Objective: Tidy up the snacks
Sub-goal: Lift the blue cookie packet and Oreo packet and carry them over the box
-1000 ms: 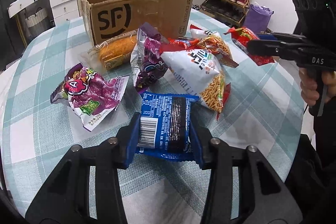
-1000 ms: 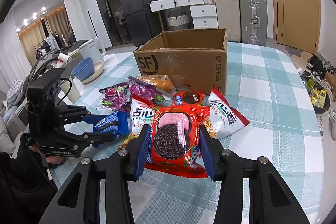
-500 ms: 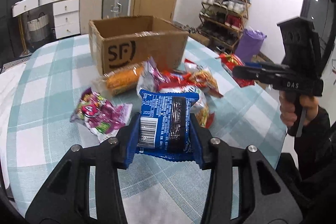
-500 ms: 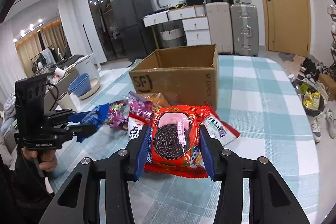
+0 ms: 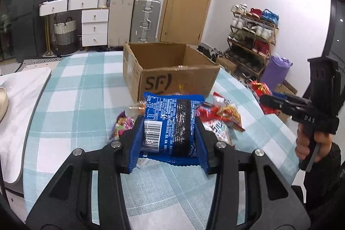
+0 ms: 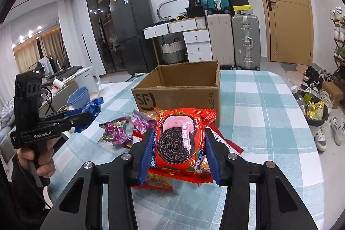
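Held above the table short of the open cardboard box point(image 5: 172, 77): blue snack packet point(image 5: 170, 124) clamped upright in left gripper point(image 5: 169, 133), red cookie packet point(image 6: 181, 141) clamped in right gripper point(image 6: 180, 150), box straight ahead of both, neither clearly nearer.

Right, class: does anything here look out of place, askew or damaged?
Nothing looks damaged or spilled. The loose snack packets lie heaped untidily against the open brown cardboard box, not in it. The left gripper holds a blue packet, the right gripper a red Oreo packet.
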